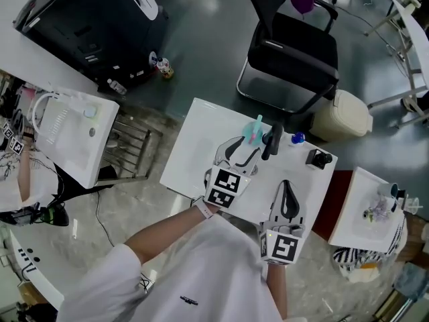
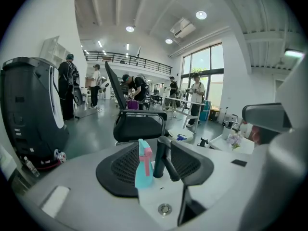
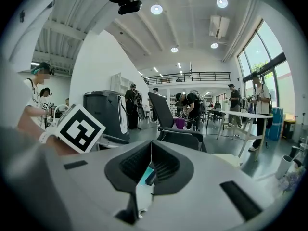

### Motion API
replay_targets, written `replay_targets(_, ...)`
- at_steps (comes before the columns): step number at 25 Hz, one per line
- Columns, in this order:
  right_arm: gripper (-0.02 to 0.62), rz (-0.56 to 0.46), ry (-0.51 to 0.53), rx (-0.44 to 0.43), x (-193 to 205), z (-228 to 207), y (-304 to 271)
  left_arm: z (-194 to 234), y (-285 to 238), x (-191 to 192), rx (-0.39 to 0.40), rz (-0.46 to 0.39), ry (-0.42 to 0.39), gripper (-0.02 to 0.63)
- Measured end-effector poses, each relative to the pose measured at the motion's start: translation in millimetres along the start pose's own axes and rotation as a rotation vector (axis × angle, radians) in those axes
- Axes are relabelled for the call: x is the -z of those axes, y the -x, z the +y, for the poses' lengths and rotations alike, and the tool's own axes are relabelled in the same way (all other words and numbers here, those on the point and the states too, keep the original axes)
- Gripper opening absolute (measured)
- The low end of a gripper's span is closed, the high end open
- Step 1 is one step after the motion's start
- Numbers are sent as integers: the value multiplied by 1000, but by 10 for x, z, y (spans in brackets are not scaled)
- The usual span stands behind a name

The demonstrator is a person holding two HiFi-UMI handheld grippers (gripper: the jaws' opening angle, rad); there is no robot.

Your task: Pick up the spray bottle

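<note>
A teal spray bottle (image 1: pixel 255 131) with a pink trigger stands on the white table (image 1: pixel 191 146), near its far edge. A black trigger bottle (image 1: pixel 271 141) stands close on its right. My left gripper (image 1: pixel 242 149) is open just short of both bottles. In the left gripper view the teal spray bottle (image 2: pixel 143 166) and the black bottle (image 2: pixel 163 157) stand ahead, framed by the spread jaws of the left gripper (image 2: pixel 154 148), with no pad touching them. My right gripper (image 1: pixel 287 189) rests nearer me, shut and empty. The right gripper (image 3: pixel 151 147) shows its tips meeting.
A small blue item (image 1: pixel 297 138) and a small black object (image 1: pixel 319 158) sit on the table's right part. Beyond the table are a black office chair (image 1: pixel 295 52) and a cream bin (image 1: pixel 348 113). A white cart (image 1: pixel 74 133) stands left, a side table (image 1: pixel 369 210) right.
</note>
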State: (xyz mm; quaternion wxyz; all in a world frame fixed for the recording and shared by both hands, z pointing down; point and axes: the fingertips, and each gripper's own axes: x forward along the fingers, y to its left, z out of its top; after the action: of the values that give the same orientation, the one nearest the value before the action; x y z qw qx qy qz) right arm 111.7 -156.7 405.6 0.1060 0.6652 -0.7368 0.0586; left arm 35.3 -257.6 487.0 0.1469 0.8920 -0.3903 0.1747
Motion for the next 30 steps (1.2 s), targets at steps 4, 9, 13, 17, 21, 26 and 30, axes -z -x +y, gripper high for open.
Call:
replay_targets(4, 6, 13, 1, 6, 18, -48, -76, 57, -154, 49, 7, 18, -1, 193)
replay_targets(9, 6, 33, -9, 20, 84, -90, -175, 132, -328, 90, 11, 38, -11, 201)
replay_targets(13, 6, 40, -20, 27, 105, -109, -230, 164, -478, 99, 14, 51, -17, 207)
replay_targets(17, 6, 46, -30, 34, 119, -142, -241, 178, -617, 108, 15, 61, -24, 212)
replay_targets(21, 6, 63, -42, 50, 171, -195, -244, 206, -722, 143, 10, 70, -25, 212)
replay_targets(26, 6, 71, -54, 65, 211, -239, -252, 258, -845, 207, 2, 84, -31, 212)
replay_targets(30, 6, 76, -62, 74, 242, -286, -257, 291, -928, 256, -6, 97, -32, 212)
